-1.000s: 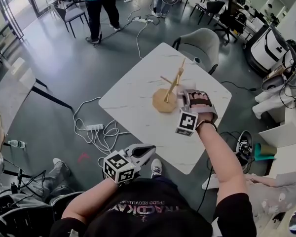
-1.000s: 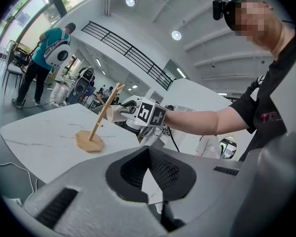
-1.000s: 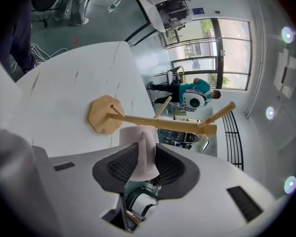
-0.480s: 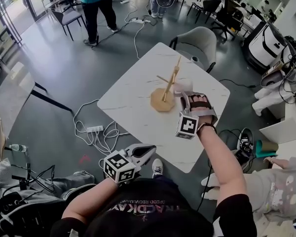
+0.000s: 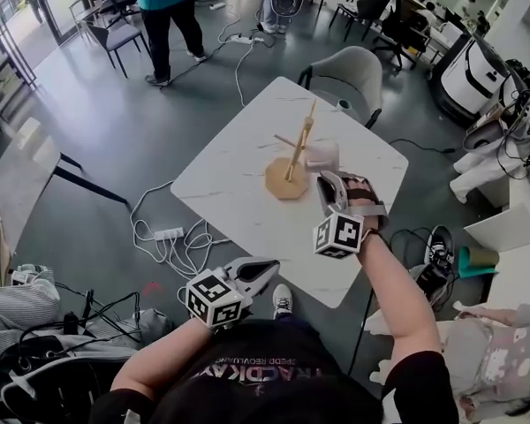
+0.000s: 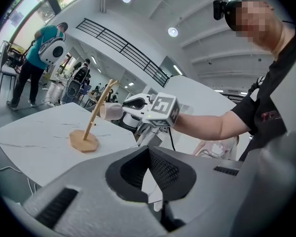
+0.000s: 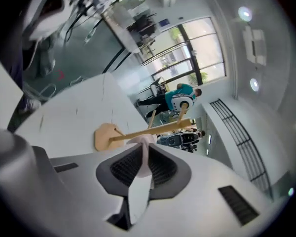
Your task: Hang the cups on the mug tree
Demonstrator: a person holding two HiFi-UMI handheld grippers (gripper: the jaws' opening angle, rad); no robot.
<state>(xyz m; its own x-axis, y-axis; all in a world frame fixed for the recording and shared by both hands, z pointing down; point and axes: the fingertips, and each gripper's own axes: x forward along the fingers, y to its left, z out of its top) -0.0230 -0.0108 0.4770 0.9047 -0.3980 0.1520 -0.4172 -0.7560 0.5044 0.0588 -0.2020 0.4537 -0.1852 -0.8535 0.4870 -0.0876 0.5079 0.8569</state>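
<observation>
Fingers of the right gripper pinch the cup by its wall, and the jaws have just been closing on it. Over the past second this gripper has lifted and rolled. That has brought the cup up above the table, just right of the tree and level with its lower pegs. No peg looks threaded yet, so the hanging itself probably remains; the handle is out of sight. Nearer the person, the left gripper waits off the table's near edge, fingers pressed together on nothing.
</observation>
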